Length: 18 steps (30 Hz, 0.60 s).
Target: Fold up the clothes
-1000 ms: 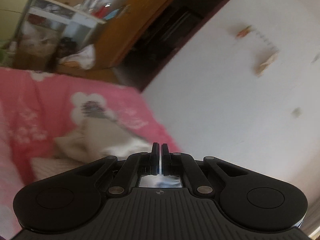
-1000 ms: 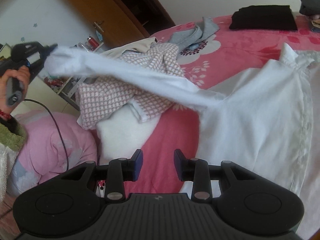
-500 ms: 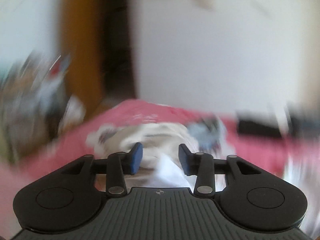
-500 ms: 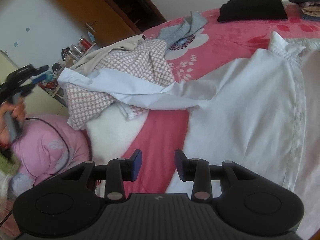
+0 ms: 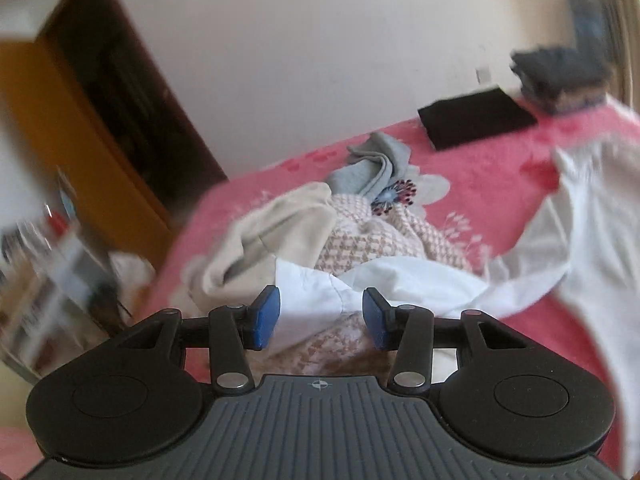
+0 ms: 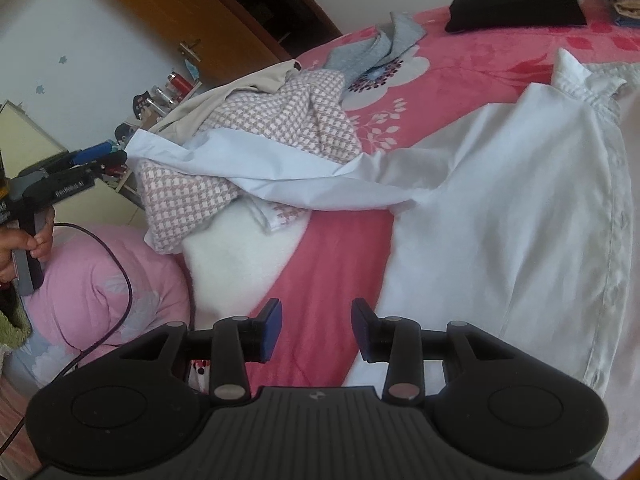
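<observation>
Both grippers — left gripper (image 5: 321,317), right gripper (image 6: 316,330) — stood spread, pinching nothing, above the white shirt (image 6: 500,220); no writing was legible.

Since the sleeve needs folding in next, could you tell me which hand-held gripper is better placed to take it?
Probably the left hand-held gripper: its open jaws frame the white shirt's long sleeve. The right one hovers over pink bedspread.

Bedroom around the pink bedspread (image 6: 460,76)
Ahead-left of the grippers: an open wooden door (image 6: 188,4), a cluttered shelf (image 6: 160,98) beside it, a pink pillow (image 6: 108,280) near left.
</observation>
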{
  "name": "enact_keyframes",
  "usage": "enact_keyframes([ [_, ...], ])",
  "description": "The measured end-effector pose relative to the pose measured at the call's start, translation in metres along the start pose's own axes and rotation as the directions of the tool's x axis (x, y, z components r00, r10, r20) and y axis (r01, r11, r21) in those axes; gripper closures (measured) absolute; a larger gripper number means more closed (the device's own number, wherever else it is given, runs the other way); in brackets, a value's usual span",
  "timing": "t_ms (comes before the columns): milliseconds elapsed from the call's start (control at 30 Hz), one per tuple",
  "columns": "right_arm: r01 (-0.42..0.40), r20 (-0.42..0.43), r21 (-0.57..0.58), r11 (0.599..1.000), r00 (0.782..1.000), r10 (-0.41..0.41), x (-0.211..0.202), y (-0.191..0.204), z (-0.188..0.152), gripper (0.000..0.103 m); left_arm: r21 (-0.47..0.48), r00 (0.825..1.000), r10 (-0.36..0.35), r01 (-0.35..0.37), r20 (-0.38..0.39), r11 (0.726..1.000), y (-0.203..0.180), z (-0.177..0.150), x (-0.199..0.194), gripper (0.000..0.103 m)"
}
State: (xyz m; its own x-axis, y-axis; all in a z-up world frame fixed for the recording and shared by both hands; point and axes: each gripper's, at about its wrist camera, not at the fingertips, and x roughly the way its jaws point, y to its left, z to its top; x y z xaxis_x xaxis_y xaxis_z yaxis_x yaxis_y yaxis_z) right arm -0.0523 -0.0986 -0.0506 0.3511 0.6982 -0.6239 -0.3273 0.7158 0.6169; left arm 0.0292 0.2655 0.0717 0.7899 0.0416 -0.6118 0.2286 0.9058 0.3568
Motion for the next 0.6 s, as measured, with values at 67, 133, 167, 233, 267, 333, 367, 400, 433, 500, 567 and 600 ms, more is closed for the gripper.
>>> enact_keyframes([
  [67,0.000,-0.004,0.010,1.000,1.000,0.000,0.000,-0.002,-0.001,0.062,-0.055,0.999,-0.026,0.025,-0.024,0.998,0.006,0.000,0.008,0.057],
  [133,-0.007,-0.009,0.015,1.000,1.000,0.007,0.002,-0.002,-0.001,0.062,-0.122,0.997,-0.062,0.056,-0.046,0.991,0.012,0.001,0.016,0.058],
  [167,-0.009,-0.011,0.012,1.000,1.000,0.009,0.003,0.000,-0.002,0.062,-0.159,0.996,-0.080,0.072,-0.047,0.985,0.015,0.000,0.017,0.066],
  [233,-0.010,-0.014,0.007,1.000,1.000,0.011,0.004,0.002,-0.003,0.062,-0.244,0.993,-0.114,0.102,-0.034,0.964,0.023,0.000,0.019,0.096],
  [267,-0.010,-0.015,0.006,1.000,1.000,0.010,0.003,0.002,-0.003,0.062,-0.284,0.990,-0.136,0.124,-0.023,0.951,0.026,0.001,0.018,0.100],
  [333,-0.010,-0.016,0.004,1.000,1.000,0.010,0.003,0.003,-0.004,0.062,-0.366,0.985,-0.169,0.170,0.036,0.915,0.035,0.003,0.013,0.103],
  [367,-0.008,-0.016,0.005,1.000,1.000,0.008,0.003,0.003,-0.004,0.062,-0.411,0.980,-0.184,0.199,0.075,0.890,0.040,0.006,0.010,0.103],
  [400,-0.005,-0.015,0.007,1.000,1.000,0.005,0.003,0.002,-0.004,0.062,-0.454,0.974,-0.194,0.226,0.115,0.862,0.045,0.009,0.009,0.103],
  [433,-0.001,-0.016,0.011,1.000,1.000,0.001,0.003,0.001,-0.004,0.062,-0.496,0.968,-0.196,0.247,0.154,0.832,0.052,0.012,0.009,0.103],
  [500,0.004,-0.017,0.021,1.000,1.000,-0.004,0.004,-0.002,-0.004,0.062,-0.563,0.962,-0.181,0.268,0.207,0.781,0.062,0.019,0.012,0.103],
  [567,0.004,-0.019,0.027,1.000,1.000,-0.004,0.005,-0.004,-0.004,0.062,-0.626,0.957,-0.160,0.280,0.242,0.728,0.073,0.025,0.020,0.103],
  [600,0.005,-0.021,0.028,1.000,1.000,-0.004,0.006,-0.004,-0.004,0.062,-0.654,0.958,-0.141,0.274,0.249,0.705,0.078,0.028,0.024,0.103],
])
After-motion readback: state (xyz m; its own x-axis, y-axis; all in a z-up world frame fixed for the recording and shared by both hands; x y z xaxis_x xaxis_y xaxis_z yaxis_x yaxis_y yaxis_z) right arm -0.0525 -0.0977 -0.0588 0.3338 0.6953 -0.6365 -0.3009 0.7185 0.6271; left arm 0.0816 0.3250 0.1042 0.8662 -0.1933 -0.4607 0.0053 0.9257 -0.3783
